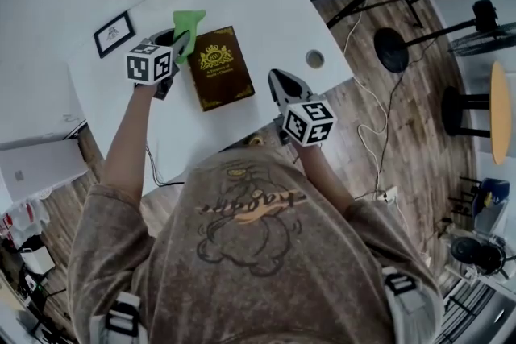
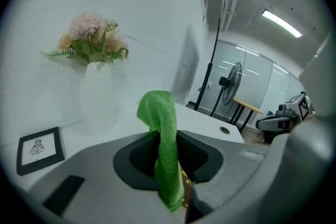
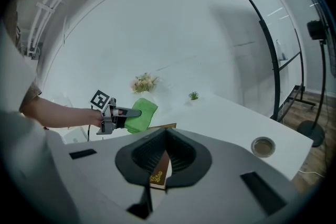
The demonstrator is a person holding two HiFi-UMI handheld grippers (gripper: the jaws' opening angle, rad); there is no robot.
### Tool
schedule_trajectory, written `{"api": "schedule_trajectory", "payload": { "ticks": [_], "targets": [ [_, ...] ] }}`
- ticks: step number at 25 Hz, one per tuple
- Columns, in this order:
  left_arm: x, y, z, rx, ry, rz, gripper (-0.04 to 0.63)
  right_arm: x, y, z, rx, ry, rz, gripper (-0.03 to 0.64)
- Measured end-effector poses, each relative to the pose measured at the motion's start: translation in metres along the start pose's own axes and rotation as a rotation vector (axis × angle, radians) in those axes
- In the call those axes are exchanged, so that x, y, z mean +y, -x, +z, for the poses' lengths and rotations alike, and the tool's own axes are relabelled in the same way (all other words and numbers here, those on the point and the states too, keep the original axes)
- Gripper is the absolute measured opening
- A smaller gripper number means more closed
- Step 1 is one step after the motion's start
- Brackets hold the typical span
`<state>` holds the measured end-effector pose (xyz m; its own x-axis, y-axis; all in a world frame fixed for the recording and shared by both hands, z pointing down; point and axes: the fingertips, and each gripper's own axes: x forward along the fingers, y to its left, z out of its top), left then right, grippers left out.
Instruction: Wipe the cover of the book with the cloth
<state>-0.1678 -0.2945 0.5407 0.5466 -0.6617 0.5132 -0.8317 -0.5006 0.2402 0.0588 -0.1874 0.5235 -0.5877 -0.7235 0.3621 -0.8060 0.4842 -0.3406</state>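
Green microfibre cloth (image 1: 190, 20) is clamped between the left tongs (image 1: 181, 44), a fold rising past their tips and a tail hanging below. We see it at the far left corner of the book (image 1: 219, 67), though we cannot tell whether it touches the cover. The book lies flat on the white counter (image 1: 266, 4), between the two tongs. It is brown, with a gold crest and gold border. The gold lines of lettering under the crest are too small for us to read. The right tongs (image 1: 278, 80) hover just beside the book's right edge. They are drawn together at the tips and grip nothing; a strip of the cover shows through the slit behind the tips. A framed picture (image 1: 114, 34) stands to the left of the cloth, its caption illegible. A silver laptop (image 1: 40, 169) beside the counter bears an apple-shaped logo.
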Motion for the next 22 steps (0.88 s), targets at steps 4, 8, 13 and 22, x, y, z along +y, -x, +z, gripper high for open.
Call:
{"api": "schedule_trajectory", "payload": {
  "ticks": [4, 8, 13, 22],
  "targets": [
    [0.006, -0.015, -0.002, 0.019, 0.01, 0.007, 0.078, -0.003, 0.007, -0.002, 0.001, -0.005, -0.018, 0.003],
    [-0.004, -0.037, -0.016, 0.061, 0.021, -0.019, 0.078, -0.009, 0.015, -0.004, 0.002, -0.009, -0.04, 0.003],
    [-0.018, -0.057, -0.036, 0.13, -0.013, -0.042, 0.078, -0.014, 0.023, -0.007, 0.001, -0.018, -0.066, 0.003],
    [-0.034, -0.058, -0.04, 0.144, -0.025, -0.052, 0.078, -0.02, 0.037, -0.01, -0.009, -0.039, -0.085, 0.003]
  ]
}}
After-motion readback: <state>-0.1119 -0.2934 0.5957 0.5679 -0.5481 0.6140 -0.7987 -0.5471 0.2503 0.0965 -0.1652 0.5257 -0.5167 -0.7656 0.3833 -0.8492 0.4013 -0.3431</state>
